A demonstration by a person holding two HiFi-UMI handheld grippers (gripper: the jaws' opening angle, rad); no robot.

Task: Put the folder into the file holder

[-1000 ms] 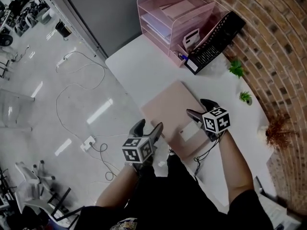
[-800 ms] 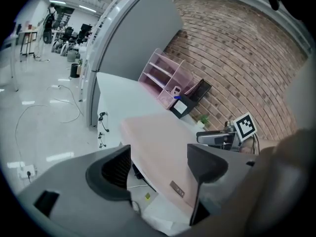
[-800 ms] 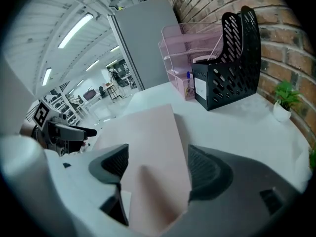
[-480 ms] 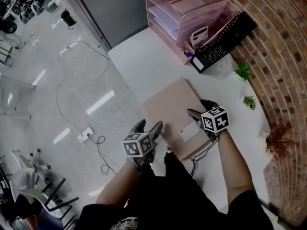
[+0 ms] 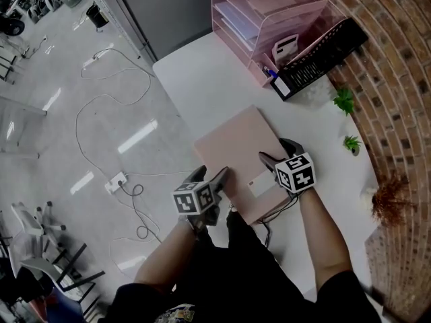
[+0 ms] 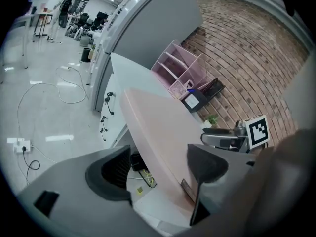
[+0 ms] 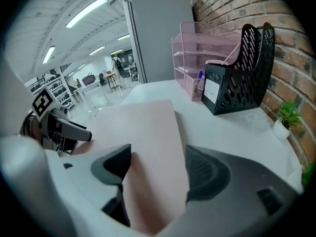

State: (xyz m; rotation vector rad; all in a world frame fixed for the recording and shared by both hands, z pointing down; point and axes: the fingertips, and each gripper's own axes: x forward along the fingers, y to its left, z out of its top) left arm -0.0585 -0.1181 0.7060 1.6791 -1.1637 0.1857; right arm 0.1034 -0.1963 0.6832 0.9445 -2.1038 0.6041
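Fingers of left gripper (image 5: 209, 175) and right gripper (image 5: 275, 150) apart astride folder (image 5: 232, 140), right's just closing; clamp both squarely, then lift toward holder (image 5: 324, 54) at 1 o'clock.

Folder (image 5: 236, 147) on table (image 5: 195, 79) btwn L gripper (image 5: 210, 175) & R gripper (image 5: 277, 151); file holder (image 5: 318, 58), tray rack (image 5: 264, 12) behind.

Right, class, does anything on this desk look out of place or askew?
The pink folder lies flat on the white table, with one side jutting past the table's edge over the floor. Nothing else stands out.
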